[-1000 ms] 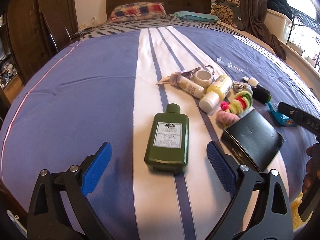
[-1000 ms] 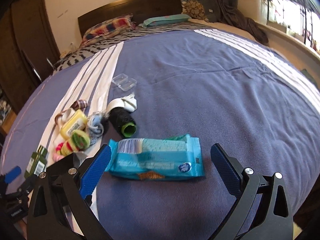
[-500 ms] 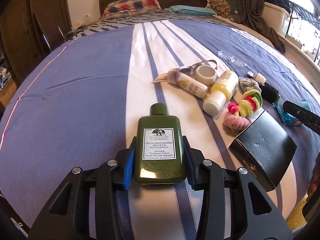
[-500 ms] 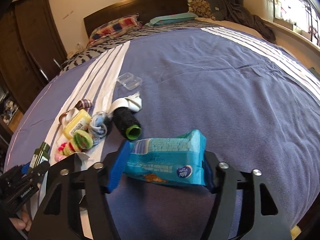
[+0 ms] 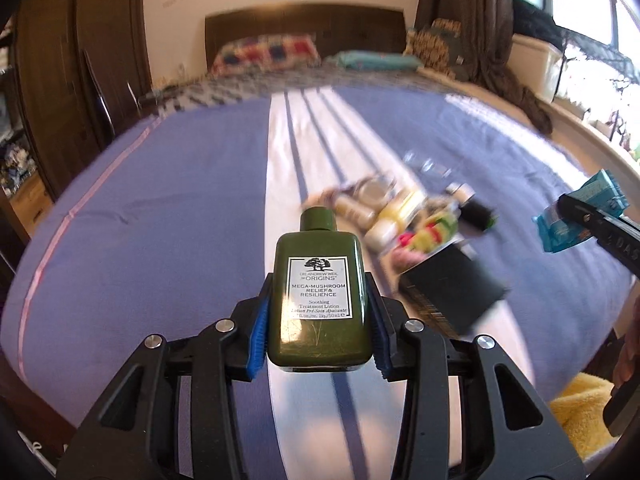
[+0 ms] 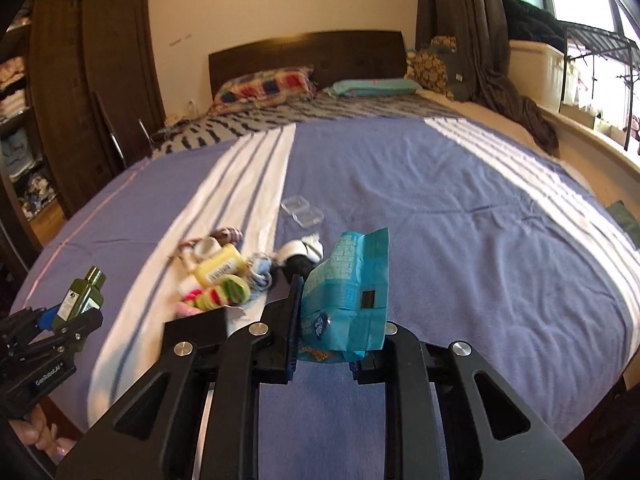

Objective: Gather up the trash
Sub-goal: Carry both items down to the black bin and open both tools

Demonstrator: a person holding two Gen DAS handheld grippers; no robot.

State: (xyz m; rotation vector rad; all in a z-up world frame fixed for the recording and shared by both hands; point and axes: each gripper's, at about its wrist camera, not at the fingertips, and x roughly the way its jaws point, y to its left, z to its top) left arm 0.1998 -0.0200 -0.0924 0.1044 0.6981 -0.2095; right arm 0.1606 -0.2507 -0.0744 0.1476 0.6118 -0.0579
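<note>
My left gripper (image 5: pixel 318 326) is shut on a green Origins lotion bottle (image 5: pixel 318 292) and holds it above the bed; the bottle also shows at the left of the right wrist view (image 6: pixel 80 298). My right gripper (image 6: pixel 325 330) is shut on a crumpled blue wipes packet (image 6: pixel 348 300), lifted off the blanket; the packet shows at the right edge of the left wrist view (image 5: pixel 580 216). A pile stays on the bed: a yellow bottle (image 6: pixel 220 268), a colourful scrunchie (image 6: pixel 218 298), a black box (image 5: pixel 452 292), a black roll (image 5: pixel 476 212).
The blue and white striped blanket (image 6: pixel 460 208) covers the bed. A clear plastic case (image 6: pixel 302 210) lies beyond the pile. Pillows (image 6: pixel 264 86) lie at the headboard. A wardrobe (image 6: pixel 92 92) stands left, a window ledge (image 6: pixel 592 136) right. A yellow cloth (image 5: pixel 580 408) lies below the bed edge.
Both grippers closed on their objects and lifted them off the bed. The bottle and the wipes packet are now up in the air; the packet is squeezed upright.
</note>
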